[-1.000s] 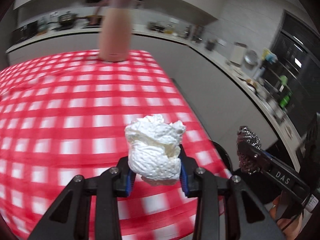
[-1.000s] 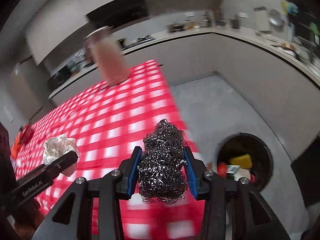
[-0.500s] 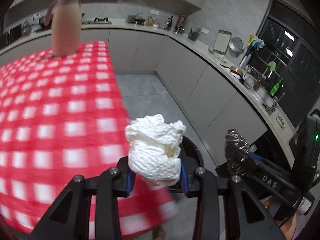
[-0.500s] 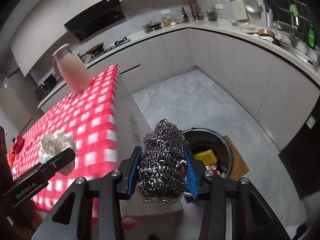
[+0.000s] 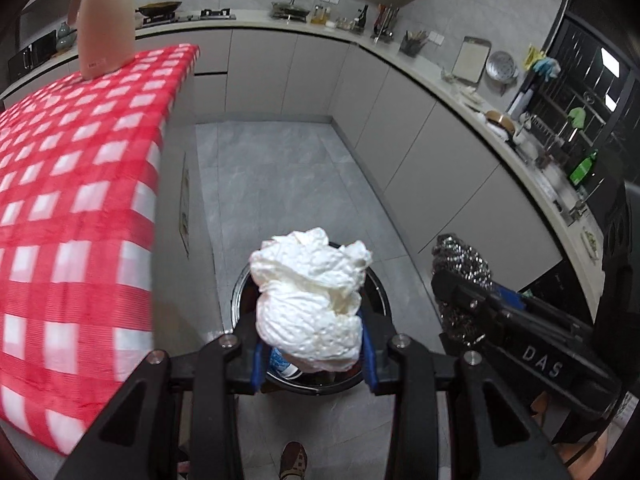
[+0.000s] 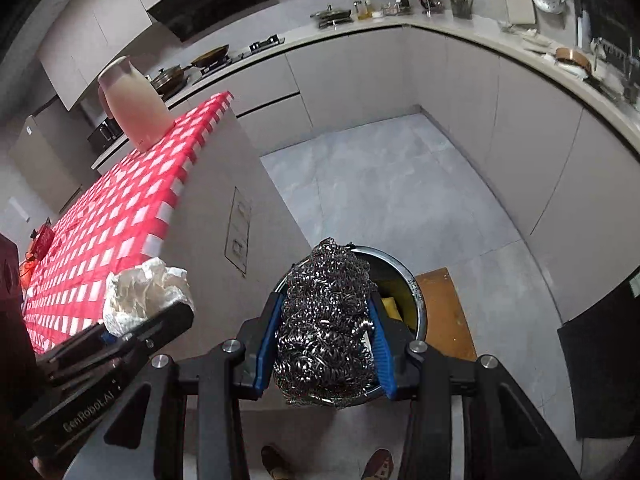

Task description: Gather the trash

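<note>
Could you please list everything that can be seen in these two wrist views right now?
Crumpled paper towel: one, white, clamped in the left gripper over the bin.
Steel wool scrubber: one, silver-grey, clamped in the right gripper over the bin.
Trash bin: one, dark with a metal rim, on the floor beside the table; something yellow inside.
Tablecloth: one, red and white check, covering the table.
Jug: one, pale pink, at the far corner of the table.
Board: one, brown, flat on the floor by the bin.
Kitchen counter: one, pale, curving along the walls, with cookware and utensils.
Left gripper: black with blue pads, shut.
Right gripper: black with blue pads, shut.
Shoes: two, at the bottom edge.
</note>
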Action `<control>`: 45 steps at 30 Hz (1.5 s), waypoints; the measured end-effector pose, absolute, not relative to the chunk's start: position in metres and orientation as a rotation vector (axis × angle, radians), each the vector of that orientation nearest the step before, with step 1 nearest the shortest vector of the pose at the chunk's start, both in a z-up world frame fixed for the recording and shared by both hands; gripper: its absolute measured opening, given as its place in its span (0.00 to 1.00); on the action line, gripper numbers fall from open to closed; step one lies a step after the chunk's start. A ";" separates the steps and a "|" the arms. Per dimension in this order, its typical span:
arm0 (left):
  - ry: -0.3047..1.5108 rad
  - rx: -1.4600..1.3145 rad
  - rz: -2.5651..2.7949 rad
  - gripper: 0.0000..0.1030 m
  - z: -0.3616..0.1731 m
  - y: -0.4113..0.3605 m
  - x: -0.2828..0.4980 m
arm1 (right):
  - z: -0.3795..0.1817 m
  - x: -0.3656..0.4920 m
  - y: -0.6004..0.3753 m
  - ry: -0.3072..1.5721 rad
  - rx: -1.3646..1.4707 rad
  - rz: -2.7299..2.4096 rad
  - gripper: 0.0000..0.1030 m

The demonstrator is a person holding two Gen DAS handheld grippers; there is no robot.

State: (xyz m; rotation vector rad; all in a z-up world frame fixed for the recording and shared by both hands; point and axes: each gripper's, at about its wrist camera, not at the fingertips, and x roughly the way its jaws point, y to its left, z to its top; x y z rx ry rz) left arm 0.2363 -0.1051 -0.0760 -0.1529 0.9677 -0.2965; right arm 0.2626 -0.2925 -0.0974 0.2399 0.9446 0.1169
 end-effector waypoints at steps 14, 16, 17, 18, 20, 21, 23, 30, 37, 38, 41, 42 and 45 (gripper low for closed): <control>1.053 -0.183 -0.208 0.70 -0.128 -0.123 0.265 | -0.148 0.326 -0.305 1.028 0.286 0.186 0.68; 1.055 -0.167 -0.184 0.70 -0.129 -0.125 0.267 | -0.146 0.330 -0.307 1.007 0.277 0.175 0.69; 1.045 -0.164 -0.177 0.70 -0.126 -0.124 0.267 | -0.142 0.330 -0.310 0.984 0.267 0.156 0.69; 1.032 -0.161 -0.173 0.70 -0.122 -0.124 0.267 | -0.137 0.329 -0.312 0.958 0.260 0.144 0.69; 1.009 -0.146 -0.162 0.70 -0.111 -0.122 0.266 | -0.127 0.326 -0.316 0.931 0.241 0.130 0.69; 0.999 -0.146 -0.158 0.70 -0.104 -0.121 0.264 | -0.122 0.325 -0.317 0.925 0.230 0.121 0.69; 0.981 -0.151 -0.156 0.70 -0.094 -0.118 0.261 | -0.113 0.323 -0.320 0.923 0.220 0.111 0.68; 0.914 -0.144 -0.134 0.70 -0.046 -0.110 0.249 | -0.098 0.317 -0.322 0.952 0.237 0.113 0.69; 0.880 -0.138 -0.090 0.73 -0.019 -0.102 0.232 | -0.082 0.299 -0.296 0.944 0.199 0.178 0.69; 0.876 -0.138 -0.084 0.74 -0.017 -0.099 0.227 | -0.081 0.296 -0.290 0.944 0.188 0.188 0.69; 0.870 -0.132 -0.066 0.74 -0.006 -0.086 0.210 | -0.075 0.281 -0.273 0.952 0.177 0.228 0.69; 0.867 -0.135 -0.067 0.74 -0.002 -0.083 0.205 | -0.071 0.272 -0.266 0.949 0.171 0.240 0.69; 0.838 -0.123 -0.078 0.74 0.013 -0.072 0.183 | -0.059 0.248 -0.251 0.928 0.162 0.247 0.69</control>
